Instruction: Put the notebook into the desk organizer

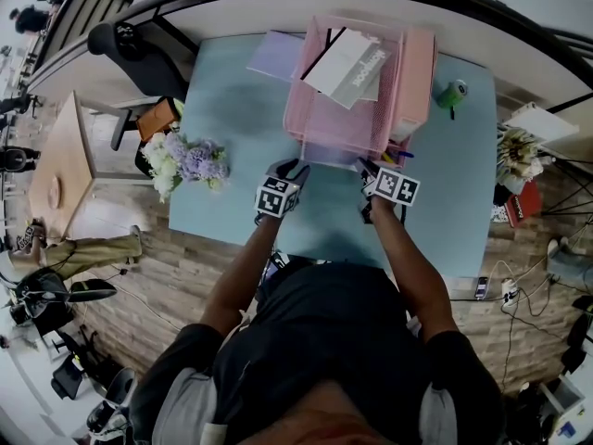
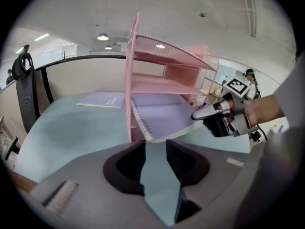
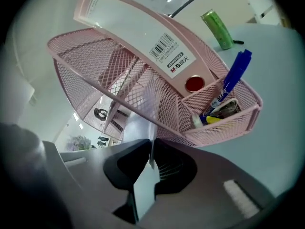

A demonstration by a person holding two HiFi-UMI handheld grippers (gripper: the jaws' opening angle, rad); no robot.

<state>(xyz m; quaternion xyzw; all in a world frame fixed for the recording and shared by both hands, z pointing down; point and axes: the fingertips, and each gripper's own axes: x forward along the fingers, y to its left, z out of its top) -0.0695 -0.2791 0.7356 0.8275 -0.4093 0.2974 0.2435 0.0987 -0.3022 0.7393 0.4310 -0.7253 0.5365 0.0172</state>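
A pink mesh desk organizer [image 1: 347, 119] stands at the back of the pale blue table [image 1: 232, 202]. A lavender spiral notebook [image 2: 162, 118] lies flat in its bottom tier, its near part sticking out over the table. My right gripper [image 1: 369, 170] is shut on the notebook's right front corner; in the right gripper view the thin edge [image 3: 137, 128] runs between the jaws of my right gripper [image 3: 151, 149]. My left gripper [image 2: 156, 144] is shut, holds nothing, and sits just short of the notebook's near edge by the organizer's front left post [image 2: 128, 89].
A second lavender notebook [image 1: 276, 56] lies on the table behind the organizer's left side. A white booklet [image 1: 345, 63] rests on the top tier. Pens [image 3: 228, 87] fill a side cup. A green can [image 1: 452, 93] stands at the right, flowers [image 1: 185, 160] at the left edge.
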